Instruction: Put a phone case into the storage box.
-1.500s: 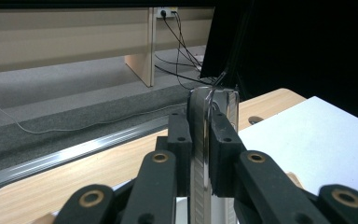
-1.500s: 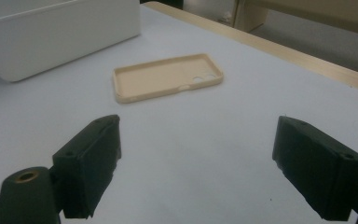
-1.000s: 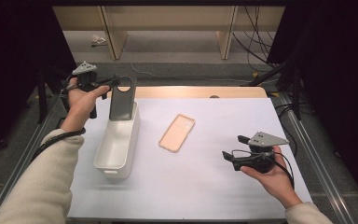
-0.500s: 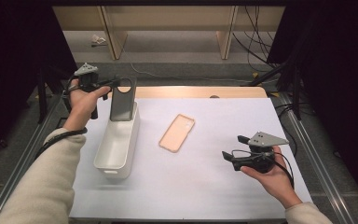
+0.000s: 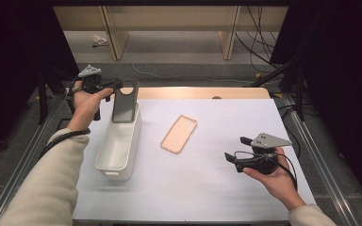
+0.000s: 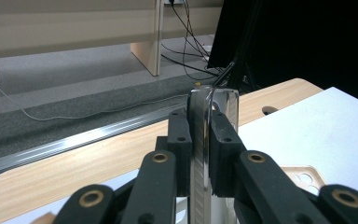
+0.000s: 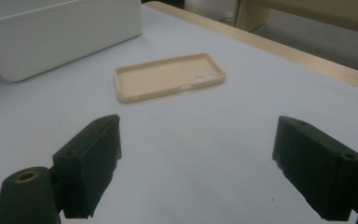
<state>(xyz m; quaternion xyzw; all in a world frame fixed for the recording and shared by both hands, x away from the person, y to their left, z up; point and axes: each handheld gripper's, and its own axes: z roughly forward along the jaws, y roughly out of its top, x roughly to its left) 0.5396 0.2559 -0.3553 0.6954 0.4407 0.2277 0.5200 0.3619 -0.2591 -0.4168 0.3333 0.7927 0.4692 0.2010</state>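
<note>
My left gripper (image 5: 118, 85) is shut on a dark grey phone case (image 5: 124, 100), which hangs upright over the far end of a white bin (image 5: 118, 146). In the left gripper view the case (image 6: 200, 154) stands edge-on, squeezed between the two black pads. A beige phone case (image 5: 179, 134) lies open side up on the white mat, right of the bin. My right gripper (image 5: 228, 159) rests low near the mat's right front, open, jaws pointing left toward the beige case (image 7: 168, 77) with nothing between them.
The white mat (image 5: 226, 188) covers a wooden table (image 5: 193, 92) whose far edge shows bare wood. Metal rails run along both sides. Beyond the table are a grey floor, wooden shelf legs (image 5: 115, 37) and cables.
</note>
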